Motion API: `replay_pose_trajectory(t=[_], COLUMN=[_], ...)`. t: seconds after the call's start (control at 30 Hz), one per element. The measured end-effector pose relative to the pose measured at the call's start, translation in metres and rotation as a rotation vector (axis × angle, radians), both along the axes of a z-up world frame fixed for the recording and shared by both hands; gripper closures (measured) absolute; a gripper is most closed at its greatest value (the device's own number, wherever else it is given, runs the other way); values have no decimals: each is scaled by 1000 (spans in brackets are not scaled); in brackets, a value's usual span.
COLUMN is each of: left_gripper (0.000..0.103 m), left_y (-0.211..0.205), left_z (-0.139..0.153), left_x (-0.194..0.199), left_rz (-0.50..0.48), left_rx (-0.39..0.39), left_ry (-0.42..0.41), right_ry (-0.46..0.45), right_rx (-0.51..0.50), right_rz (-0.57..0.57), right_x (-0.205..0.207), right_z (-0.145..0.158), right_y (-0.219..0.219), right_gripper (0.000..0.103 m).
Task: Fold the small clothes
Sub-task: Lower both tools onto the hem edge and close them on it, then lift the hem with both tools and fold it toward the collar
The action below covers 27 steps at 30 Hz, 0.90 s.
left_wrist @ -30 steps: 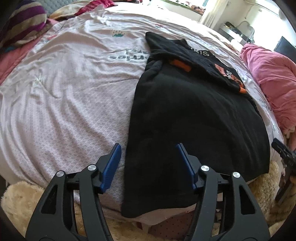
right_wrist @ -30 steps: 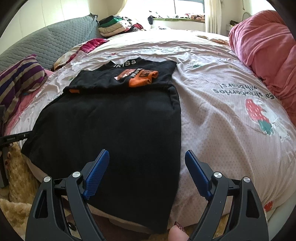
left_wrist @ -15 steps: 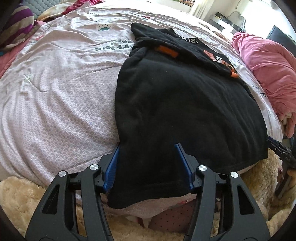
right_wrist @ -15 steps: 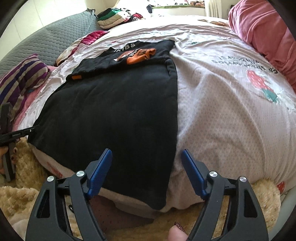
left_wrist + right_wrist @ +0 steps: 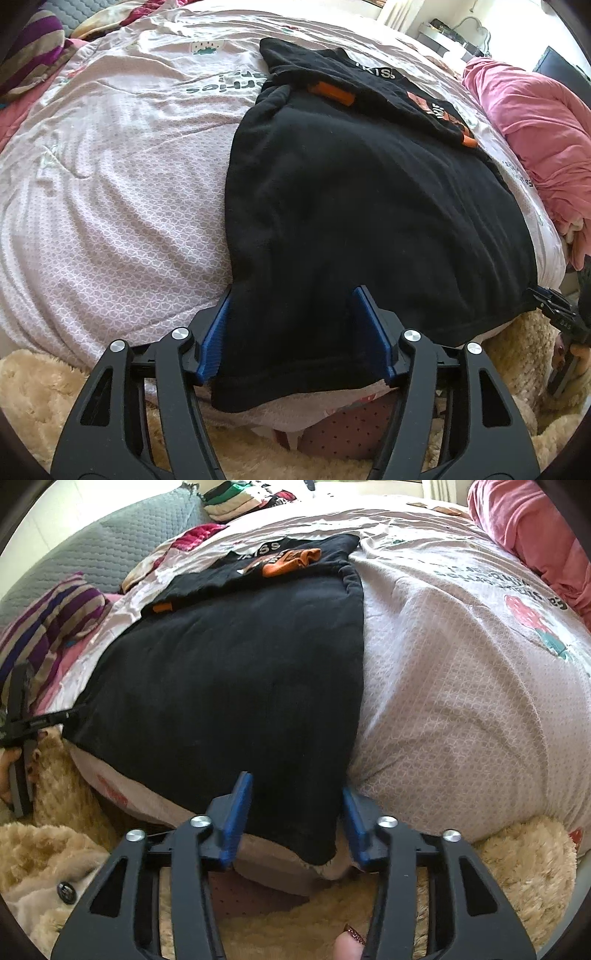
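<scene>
Pink quilt (image 5: 110,206) under black garment (image 5: 369,206) — left tool (image 5: 295,332) opening, right tool (image 5: 295,812) closing, hem between both.

You see a black garment (image 5: 362,206) with orange patches, a pale pink honeycomb-print bedcover (image 5: 110,206) bearing a red strawberry (image 5: 524,613), a purple-striped pillow (image 5: 48,627), a pink blanket (image 5: 535,122), blue finger pads (image 5: 216,332).
</scene>
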<state>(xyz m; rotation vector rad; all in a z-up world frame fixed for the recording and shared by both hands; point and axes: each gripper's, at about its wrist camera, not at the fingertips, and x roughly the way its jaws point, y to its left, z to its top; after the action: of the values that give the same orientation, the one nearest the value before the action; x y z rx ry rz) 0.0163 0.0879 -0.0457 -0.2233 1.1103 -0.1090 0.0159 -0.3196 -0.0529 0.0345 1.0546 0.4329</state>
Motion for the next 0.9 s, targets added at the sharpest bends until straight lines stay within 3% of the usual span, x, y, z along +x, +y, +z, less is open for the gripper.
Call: replay_pose_trajectory(t=[0.1, 0.33, 0.47, 0.57, 0.9], left_gripper=[45, 46, 76, 89, 97], left_y=[0, 6, 16, 22, 26], left_z=[-1, -1, 2, 4, 32], left_x=[0, 0, -3, -4, -7], left_rz=[-2, 9, 51, 64, 68], left_rx=[-1, -34, -46, -84, -123], left_ry=[2, 5, -2, -8, -102], right_ry=[-14, -112, -170, -204, -252], right_rx=[10, 118, 168, 189, 204], right_rz=[15, 36, 23, 8, -36], right_x=[-2, -2, 5, 12, 28], right_z=[6, 43, 64, 75, 86], right_y=[-1, -9, -16, -21, -22], right_gripper=[94, 96, 96, 96, 96])
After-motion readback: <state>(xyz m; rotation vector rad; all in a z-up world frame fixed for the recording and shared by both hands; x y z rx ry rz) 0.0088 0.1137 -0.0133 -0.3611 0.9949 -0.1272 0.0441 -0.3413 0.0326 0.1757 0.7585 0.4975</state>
